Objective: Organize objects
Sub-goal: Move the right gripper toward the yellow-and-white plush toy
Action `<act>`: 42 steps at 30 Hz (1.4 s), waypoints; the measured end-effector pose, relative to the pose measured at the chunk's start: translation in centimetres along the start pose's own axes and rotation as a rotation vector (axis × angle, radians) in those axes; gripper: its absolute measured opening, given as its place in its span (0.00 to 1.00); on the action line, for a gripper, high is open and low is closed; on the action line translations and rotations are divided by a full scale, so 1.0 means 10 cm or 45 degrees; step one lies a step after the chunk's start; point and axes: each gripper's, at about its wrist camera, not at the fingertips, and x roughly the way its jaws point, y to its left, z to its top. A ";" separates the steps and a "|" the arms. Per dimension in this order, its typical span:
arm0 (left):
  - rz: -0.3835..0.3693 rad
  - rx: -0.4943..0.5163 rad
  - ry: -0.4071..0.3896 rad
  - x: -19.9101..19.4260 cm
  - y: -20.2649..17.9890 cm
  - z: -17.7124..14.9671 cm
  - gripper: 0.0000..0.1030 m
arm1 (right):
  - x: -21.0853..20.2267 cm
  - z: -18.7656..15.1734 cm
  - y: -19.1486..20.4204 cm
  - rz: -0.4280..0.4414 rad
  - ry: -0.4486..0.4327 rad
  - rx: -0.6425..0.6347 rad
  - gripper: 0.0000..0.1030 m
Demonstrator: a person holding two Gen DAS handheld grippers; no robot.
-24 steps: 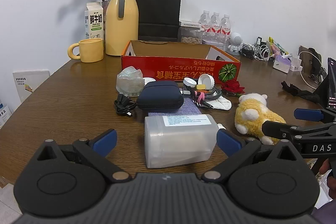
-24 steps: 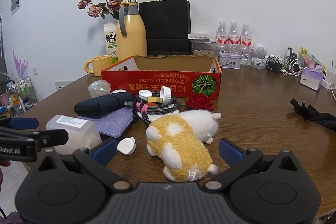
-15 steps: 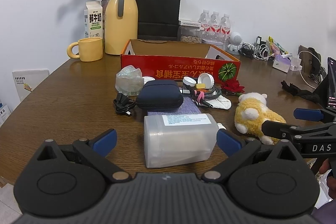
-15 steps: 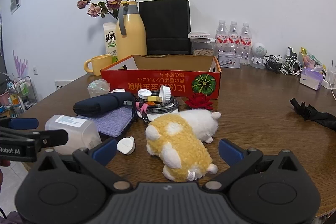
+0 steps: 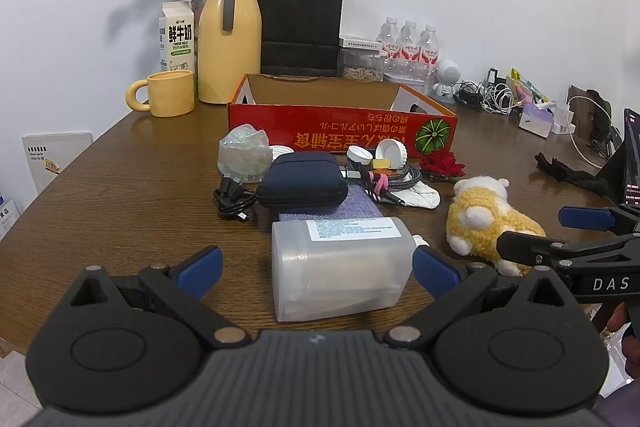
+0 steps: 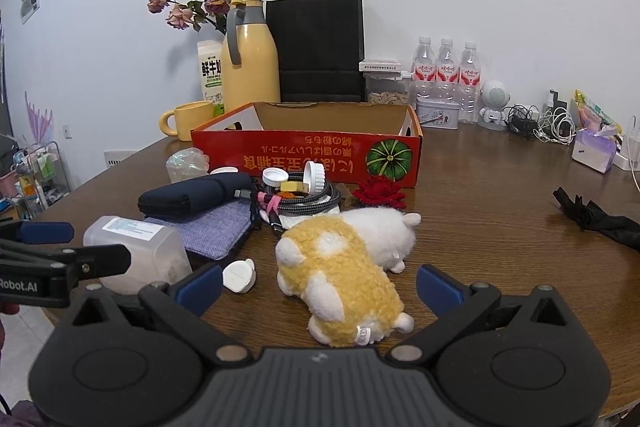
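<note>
Clutter to sort sits mid-desk (image 5: 120, 187), in front of the red cardboard box (image 5: 340, 141), which is open-topped with upside-down print and a green pumpkin graphic at its right end.

Translucent plastic container (image 5: 340, 267): frosted, rounded-rectangular, lying on its side, white label on top. In the left wrist view it lies between the blue fingertip pads of the left hand-held gripper (image 5: 316, 269); jaws spread wide, pads not touching it, nothing gripped. Gripper tilts down toward the desk.

Plush toy (image 6: 340, 267): yellow and white, fuzzy, on its side, small tag at the near end. It lies between the pads of the right hand-held gripper (image 6: 320, 285), also released, wide apart, no contact, tilted down. In the left view the right gripper comes in from 3 o'clock, just beside the plush.

Around the container, left view:
- 12 o'clock: purple woven cloth (image 5: 328, 205), navy zip case (image 5: 302, 183) resting on its far edge, soft-shell oval.
- 10 o'clock: black cable bundle (image 5: 232, 197), then a crinkled clear plastic wrap (image 5: 244, 157).
- 1 o'clock: coiled braided cable (image 5: 396, 179) with pink tie, white screw caps (image 5: 392, 153), red fabric rose (image 5: 442, 163).

Small white cap-like piece (image 6: 239, 275) lies on the desk between container and plush, near the right gripper's left pad.

Behind the box: yellow mug (image 5: 170, 93), yellow glossy jug (image 5: 229, 39) with grey handle, milk carton (image 5: 176, 37), black paper bag (image 5: 300, 23), water bottles (image 5: 408, 45). Desk is dark wood grain.
</note>
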 end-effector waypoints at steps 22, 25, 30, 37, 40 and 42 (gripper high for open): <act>-0.016 0.006 0.000 0.02 -0.03 0.00 1.00 | 0.02 -0.01 -0.02 0.000 0.007 -0.004 1.00; -0.016 0.005 -0.002 0.02 -0.04 0.00 1.00 | 0.02 -0.01 -0.02 -0.001 0.007 -0.004 1.00; -0.016 0.005 -0.003 0.02 -0.04 0.00 1.00 | 0.02 -0.01 -0.02 -0.002 0.007 -0.003 1.00; -0.017 0.005 -0.003 0.03 -0.04 0.00 1.00 | 0.02 -0.03 -0.01 -0.003 0.007 -0.001 1.00; -0.019 0.001 -0.003 0.02 -0.04 -0.01 1.00 | 0.02 -0.03 -0.01 -0.003 0.008 -0.003 1.00; -0.019 0.002 -0.003 0.02 -0.04 -0.02 1.00 | 0.02 -0.03 -0.02 -0.002 0.008 -0.002 1.00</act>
